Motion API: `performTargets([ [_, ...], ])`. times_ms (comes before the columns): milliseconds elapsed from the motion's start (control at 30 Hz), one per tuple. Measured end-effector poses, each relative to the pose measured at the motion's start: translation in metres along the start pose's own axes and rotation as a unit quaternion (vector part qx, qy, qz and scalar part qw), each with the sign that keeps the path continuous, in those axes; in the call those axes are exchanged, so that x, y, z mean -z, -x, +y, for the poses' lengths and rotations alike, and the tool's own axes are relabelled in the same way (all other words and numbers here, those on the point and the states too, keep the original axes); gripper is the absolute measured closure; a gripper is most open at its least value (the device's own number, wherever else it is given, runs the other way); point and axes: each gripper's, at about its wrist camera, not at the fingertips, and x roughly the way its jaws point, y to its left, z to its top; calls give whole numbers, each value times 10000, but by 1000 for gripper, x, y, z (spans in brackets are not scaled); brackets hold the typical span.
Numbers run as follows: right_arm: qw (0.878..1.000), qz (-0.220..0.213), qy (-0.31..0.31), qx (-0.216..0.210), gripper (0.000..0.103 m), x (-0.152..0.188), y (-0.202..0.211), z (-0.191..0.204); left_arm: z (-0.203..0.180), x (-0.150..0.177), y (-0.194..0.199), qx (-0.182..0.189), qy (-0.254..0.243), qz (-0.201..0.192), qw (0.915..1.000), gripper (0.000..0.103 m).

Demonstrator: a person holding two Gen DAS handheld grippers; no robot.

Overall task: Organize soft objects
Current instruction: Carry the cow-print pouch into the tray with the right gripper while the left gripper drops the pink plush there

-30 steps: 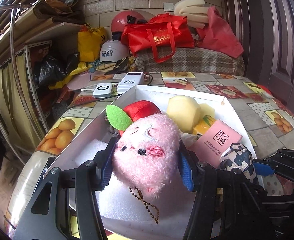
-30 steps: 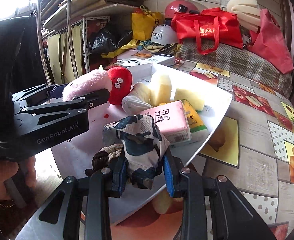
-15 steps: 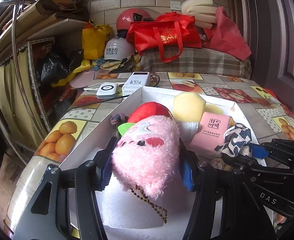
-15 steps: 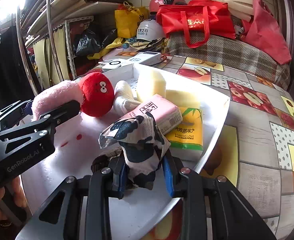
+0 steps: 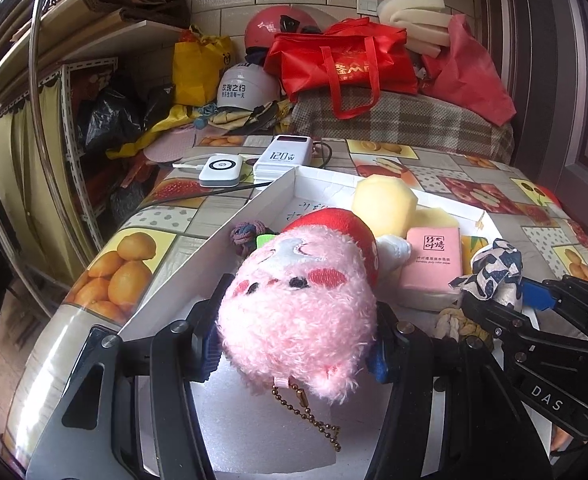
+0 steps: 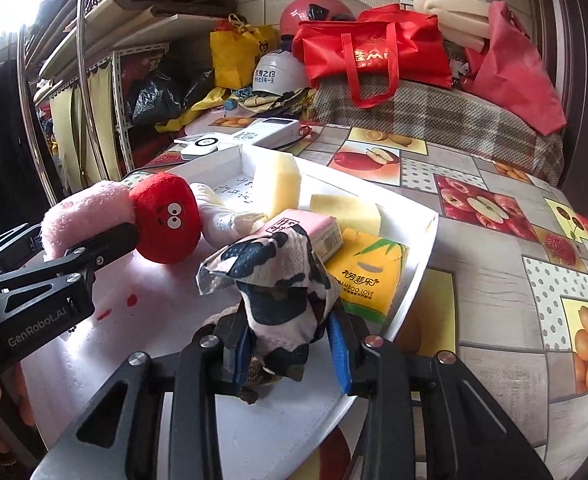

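My left gripper (image 5: 294, 344) is shut on a pink plush toy (image 5: 298, 308) with a bead chain, held above the near end of the white tray (image 5: 197, 264). It also shows in the right wrist view (image 6: 81, 216). My right gripper (image 6: 289, 344) is shut on a black-and-white cow-print cloth pouch (image 6: 281, 280), held over the tray's near right part; it also shows in the left wrist view (image 5: 494, 268). A red plush (image 6: 165, 216), yellow sponges (image 6: 275, 184), a pink tissue pack (image 5: 432, 264) and a yellow tissue pack (image 6: 368, 280) lie in the tray.
The tray rests on a fruit-print tablecloth (image 6: 494, 240). Two white power banks (image 5: 281, 156) with a cable lie behind the tray. Red bags (image 5: 342, 60), helmets and foam pile up at the back. A metal shelf rack (image 5: 45, 128) stands at left.
My left gripper has tilted the pink plush and lifted it slightly. My right gripper has raised the cow-print pouch and moved it further over the tray.
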Motion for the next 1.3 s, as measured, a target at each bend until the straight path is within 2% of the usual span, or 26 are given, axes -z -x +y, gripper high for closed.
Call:
performTargets([
  [33,10000,-31,21,29,27,0,1,0,2,0,2,-34,46,-38,10000,46],
  [67,10000,-67,37,61,13,0,2,0,4,0,3,-68,103,-74,9999,45],
  [100,9999,-111,48,102,0,0,4,1,6,0,5,-102,174,-111,9997,39],
  [133,9997,-176,62,135,0,0,6,1,9,0,6,-133,246,-145,9995,24],
  [200,9993,-307,102,206,0,0,10,3,15,1,11,-155,389,-252,9988,3],
  [233,9990,-366,127,237,0,0,12,4,16,1,13,-162,434,-321,9984,0],
  [600,9968,-740,21,302,0,2,24,0,2,5,37,-500,122,-966,9940,0],
  [700,9970,-710,6,293,0,4,27,0,-2,8,42,-539,43,-1098,9925,0],
  [867,9986,-348,26,401,0,11,24,5,-3,11,47,-524,77,-1119,9923,0],
  [1067,9962,-530,-83,686,0,20,40,2,-11,19,59,-487,84,-1126,9924,0],
  [1233,9962,-390,-272,730,0,30,49,-8,-19,27,67,-390,77,-997,9942,0],
  [1300,9957,-470,-383,704,0,33,55,-15,-25,29,70,-390,22,-997,9942,0],
])
